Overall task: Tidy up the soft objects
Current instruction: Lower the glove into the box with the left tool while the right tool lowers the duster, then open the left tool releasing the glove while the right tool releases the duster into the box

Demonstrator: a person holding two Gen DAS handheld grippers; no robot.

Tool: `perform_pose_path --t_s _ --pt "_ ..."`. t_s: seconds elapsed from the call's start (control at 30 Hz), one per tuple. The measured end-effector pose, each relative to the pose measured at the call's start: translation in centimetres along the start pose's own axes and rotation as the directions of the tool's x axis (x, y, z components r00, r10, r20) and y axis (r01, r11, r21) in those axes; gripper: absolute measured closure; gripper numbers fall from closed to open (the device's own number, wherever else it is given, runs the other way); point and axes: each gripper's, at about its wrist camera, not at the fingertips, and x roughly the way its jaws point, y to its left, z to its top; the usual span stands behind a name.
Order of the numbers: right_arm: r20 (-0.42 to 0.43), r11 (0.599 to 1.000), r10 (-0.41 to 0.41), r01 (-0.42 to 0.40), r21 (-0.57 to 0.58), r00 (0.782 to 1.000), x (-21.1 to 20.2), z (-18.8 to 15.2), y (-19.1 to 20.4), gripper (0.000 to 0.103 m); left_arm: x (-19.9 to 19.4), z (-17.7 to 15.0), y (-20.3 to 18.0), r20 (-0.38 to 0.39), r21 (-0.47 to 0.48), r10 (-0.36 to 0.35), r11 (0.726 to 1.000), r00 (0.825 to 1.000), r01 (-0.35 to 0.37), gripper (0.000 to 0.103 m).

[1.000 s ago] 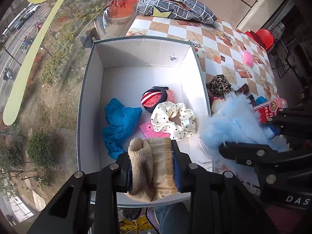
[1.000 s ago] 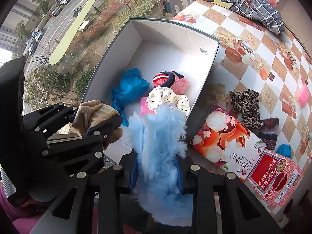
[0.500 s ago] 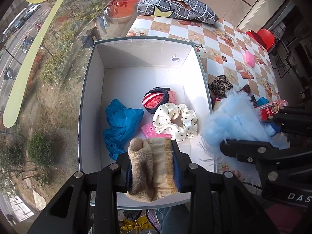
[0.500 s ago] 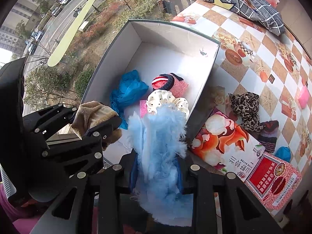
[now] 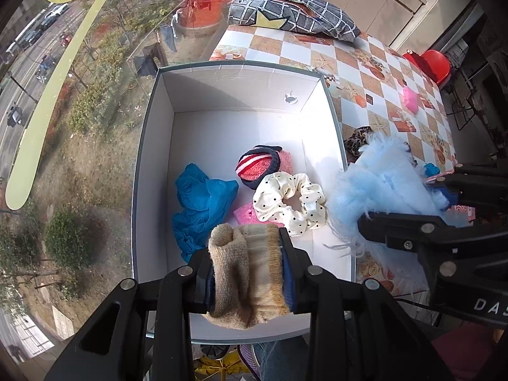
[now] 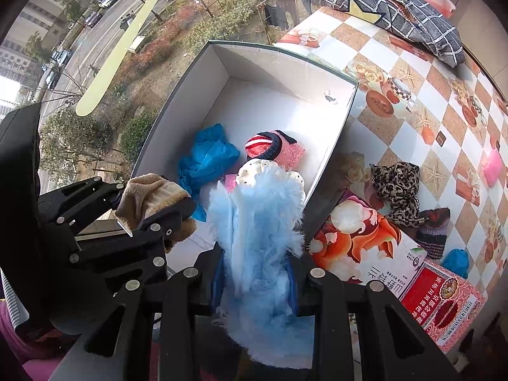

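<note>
The left tool (image 5: pixel 247 273) is clenched on a tan knitted sock (image 5: pixel 244 273) above the near edge of the white box (image 5: pixel 152 158). The right tool (image 6: pixel 257 273) grips a fluffy light-blue feathery piece (image 6: pixel 257 222) beside the box's right wall, over the checkered desk (image 6: pixel 397 127).

Checkered table (image 5: pixel 358 73) bearing white box (image 5: pixel 241 85)

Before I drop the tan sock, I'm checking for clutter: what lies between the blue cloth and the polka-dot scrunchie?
A pink pad, partly under the scrunchie beside the blue cloth, in the left wrist view.
</note>
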Motion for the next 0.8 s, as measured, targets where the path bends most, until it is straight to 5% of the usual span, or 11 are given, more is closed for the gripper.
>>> perform_pose_path --t_s 0.4,0.5,0.57,0.63,0.8 --pt "0.045 1.000 -0.006 0.006 -0.003 0.999 -0.8 4.3 0.5 0.072 -0.7 0.6 0.3 0.025 -0.002 0.013 1.000 1.000 -0.013 0.064" --pt "0.052 1.000 -0.007 0.007 0.001 0.999 -0.9 5.0 0.6 0.068 -0.8 0.8 0.3 0.030 -0.003 0.033 0.999 0.999 -0.032 0.047" --pt "0.065 1.000 -0.011 0.011 0.007 0.998 -1.2 5.3 0.6 0.039 -1.1 0.9 0.4 0.043 -0.005 0.046 0.999 0.998 -0.046 0.036" --pt "0.071 1.000 -0.013 0.012 0.018 0.997 -1.5 5.5 0.5 0.036 -1.5 1.0 0.5 0.055 -0.012 0.046 0.999 0.997 -0.045 0.022" --pt "0.054 0.998 -0.001 -0.003 0.058 0.999 -1.6 5.8 -0.3 0.035 -1.8 1.1 0.6 0.063 -0.030 0.039 0.999 0.997 -0.037 0.012"
